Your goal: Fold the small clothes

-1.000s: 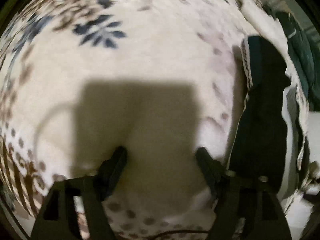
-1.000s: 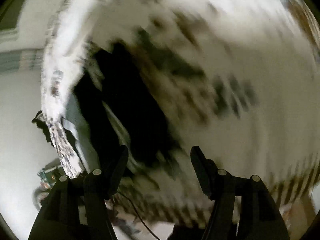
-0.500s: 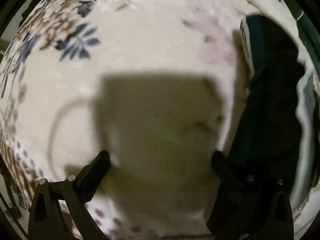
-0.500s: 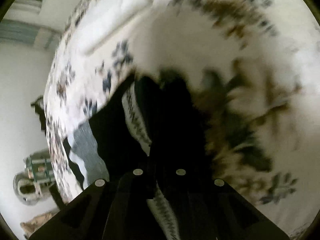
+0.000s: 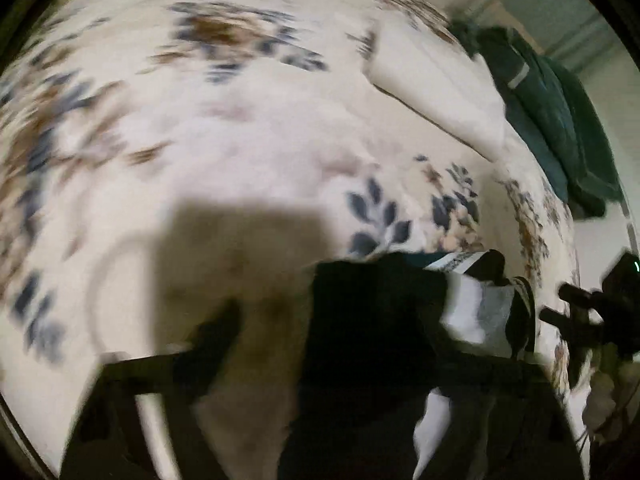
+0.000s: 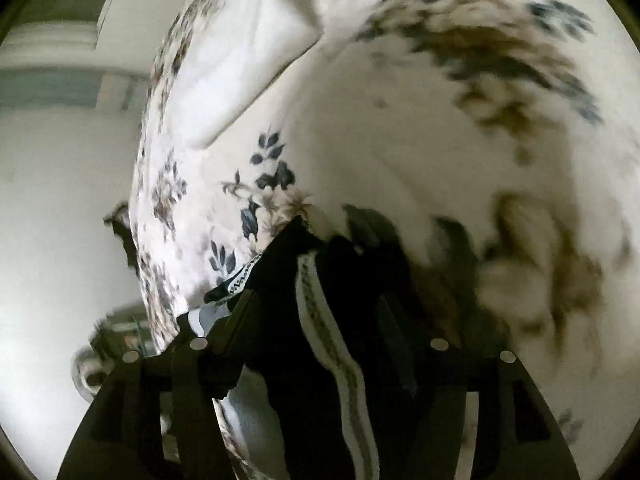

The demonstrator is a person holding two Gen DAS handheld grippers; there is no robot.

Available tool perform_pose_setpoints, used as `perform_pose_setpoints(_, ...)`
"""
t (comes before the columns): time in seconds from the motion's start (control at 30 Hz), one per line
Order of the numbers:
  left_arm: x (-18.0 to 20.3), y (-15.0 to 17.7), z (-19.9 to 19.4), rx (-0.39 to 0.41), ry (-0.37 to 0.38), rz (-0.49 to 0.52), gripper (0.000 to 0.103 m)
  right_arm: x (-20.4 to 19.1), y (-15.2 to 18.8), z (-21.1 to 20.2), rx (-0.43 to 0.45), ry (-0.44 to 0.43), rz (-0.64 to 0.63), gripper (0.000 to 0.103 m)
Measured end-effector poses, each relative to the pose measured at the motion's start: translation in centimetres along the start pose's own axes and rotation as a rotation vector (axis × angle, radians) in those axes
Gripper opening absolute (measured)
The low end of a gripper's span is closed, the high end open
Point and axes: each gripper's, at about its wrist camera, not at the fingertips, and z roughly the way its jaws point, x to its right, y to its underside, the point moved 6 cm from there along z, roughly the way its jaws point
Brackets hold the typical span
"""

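Through the left wrist camera I look down on a cream plush blanket with blue and brown flower sprays (image 5: 280, 140), and the small black garment with a white patterned waistband (image 5: 372, 320) lies crumpled on it at the lower right of the picture, a grey and white piece of cloth (image 5: 480, 316) touching its far side. My left claw (image 5: 320, 320) has just been closing. Its near finger stands clear on bare blanket beside the garment's edge, while the other finger is buried under the dark cloth, so I judge it is not clamped on anything. From that claw the garment lies off to the right, not centred in the jaws. Through the right wrist camera the same garment fills the gap of my right claw (image 6: 318, 304), whose jaws have just been opening and now stand apart with the fabric between them but not pinched. The waistband runs lengthwise down the middle of that gap, roughly along the way the claw points. I judge the right hand the nearer one, so the coming fold turns on the left claw shifting rightward over the garment's edge.
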Motion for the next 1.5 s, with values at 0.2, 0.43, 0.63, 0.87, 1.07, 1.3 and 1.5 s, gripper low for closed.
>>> perform_pose_setpoints(0.2,0.0,-0.1,-1.5,0.035,0.056,-0.028,0.017,-1.3,-0.7,3.1,-0.013,0.048,-0.064,0.003)
perform_pose_setpoints(0.43,-1.0,-1.6,-0.3,0.031,0.142,-0.16,0.017,-2.2,-4.7,0.9,0.153,0.115,-0.041,0.003)
perform_pose_setpoints(0.63,-2.5,-2.1,1.6,-0.063,0.214,-0.271,0.03,-0.5,-5.1,5.4,-0.005,0.176,-0.008,0.006)
perform_pose_setpoints(0.87,-3.8,2.1,-4.9,-0.039,0.148,-0.22,0.059,2.0,2.7,0.8,-0.156,0.048,0.089,0.063)
perform_pose_setpoints(1.07,-5.4,10.3,-6.0,-0.134,0.076,-0.305,0.059,3.7,10.9,1.5,-0.28,0.011,0.146,0.031)
perform_pose_setpoints(1.3,-4.5,14.7,-6.5,-0.175,0.094,-0.397,0.059,4.8,10.6,-3.7,-0.08,0.219,0.091,0.003)
perform_pose_setpoints(1.5,-4.6,15.4,-8.5,-0.161,0.097,-0.459,0.059,7.2,12.7,-2.3,-0.253,0.203,0.189,0.031)
